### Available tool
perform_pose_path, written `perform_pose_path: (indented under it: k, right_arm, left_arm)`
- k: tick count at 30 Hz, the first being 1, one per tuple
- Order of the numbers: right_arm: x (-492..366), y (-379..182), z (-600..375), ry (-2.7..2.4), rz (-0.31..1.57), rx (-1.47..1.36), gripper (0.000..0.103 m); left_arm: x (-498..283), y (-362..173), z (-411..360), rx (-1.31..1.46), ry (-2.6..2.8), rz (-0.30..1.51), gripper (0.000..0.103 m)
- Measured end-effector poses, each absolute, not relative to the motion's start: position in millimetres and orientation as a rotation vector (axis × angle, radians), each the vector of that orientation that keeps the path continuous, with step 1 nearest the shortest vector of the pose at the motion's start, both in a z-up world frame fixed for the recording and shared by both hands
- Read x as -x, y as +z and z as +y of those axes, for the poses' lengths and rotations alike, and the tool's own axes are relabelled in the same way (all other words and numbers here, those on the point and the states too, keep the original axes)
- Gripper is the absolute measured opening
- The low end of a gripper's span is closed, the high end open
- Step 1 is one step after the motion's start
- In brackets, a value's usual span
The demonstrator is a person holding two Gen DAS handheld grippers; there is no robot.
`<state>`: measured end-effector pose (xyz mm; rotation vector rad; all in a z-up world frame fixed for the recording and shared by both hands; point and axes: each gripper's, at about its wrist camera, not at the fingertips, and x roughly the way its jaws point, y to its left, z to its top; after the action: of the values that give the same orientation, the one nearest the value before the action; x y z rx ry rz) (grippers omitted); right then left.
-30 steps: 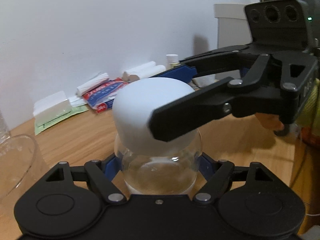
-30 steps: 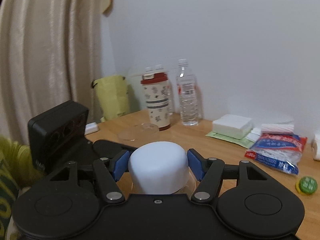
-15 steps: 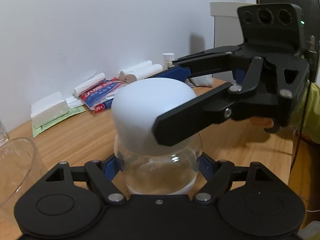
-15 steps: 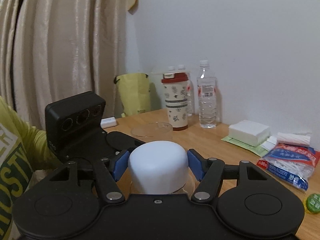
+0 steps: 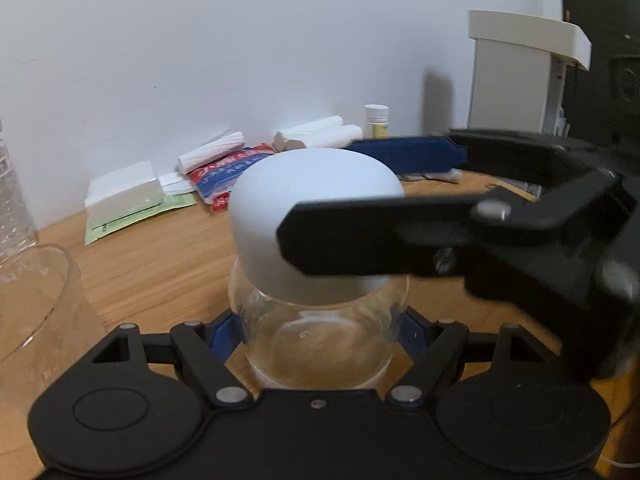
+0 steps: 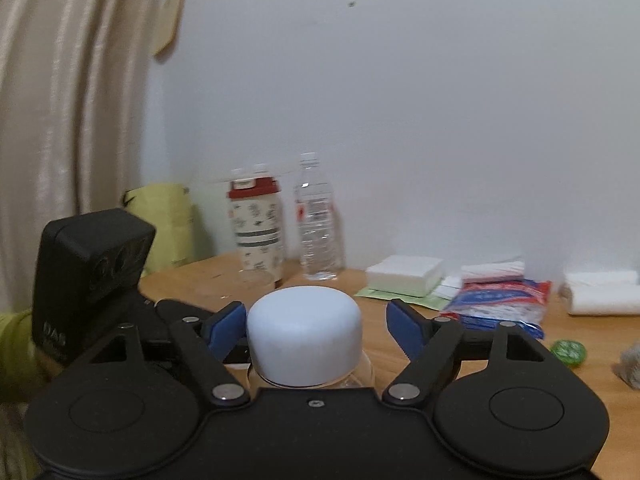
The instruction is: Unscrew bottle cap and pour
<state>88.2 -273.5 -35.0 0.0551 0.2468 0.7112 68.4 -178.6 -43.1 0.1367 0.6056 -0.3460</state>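
Observation:
A round clear glass bottle (image 5: pixel 320 340) with a white domed cap (image 5: pixel 304 208) stands on the wooden table. My left gripper (image 5: pixel 318 330) is shut on the bottle's glass body, blue pads on both sides. My right gripper (image 6: pixel 316 326) straddles the cap (image 6: pixel 304 334) with its blue pads a little off the cap on each side, so it is open. In the left wrist view the right gripper's fingers (image 5: pixel 380 236) reach in from the right around the cap. An empty clear glass (image 5: pixel 36 308) stands at the left.
Along the wall lie a white tissue pack (image 5: pixel 124 196), a red-blue packet (image 5: pixel 228 172), paper rolls (image 5: pixel 320 132) and a small vial (image 5: pixel 376 120). A red-lidded tumbler (image 6: pixel 256 228), a water bottle (image 6: pixel 320 232) and a green cap (image 6: pixel 568 352) are on the table.
My right gripper has let go of the cap; its pads now stand apart from it. It has also swung round the cap. The left gripper still holds the bottle.

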Motion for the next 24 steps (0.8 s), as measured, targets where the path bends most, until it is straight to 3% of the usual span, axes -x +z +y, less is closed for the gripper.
perform_pose_path:
  k: [10,14,24]
  right_arm:
    - [-89,-39,-258,0.663,0.271,-0.072,0.081]
    - [-89,-39,-254,0.641,0.257,-0.049,0.072]
    - [-95,-38,-266,0.726,0.258,0.000,0.069]
  left_arm:
    - [-54,-36,-192,-0.118,-0.294,0.587,0.079]
    - [-52,-35,-195,-0.111,-0.286,0.586,0.079]
    - [-46,-31,-195,-0.140,-0.330,0.597,0.080]
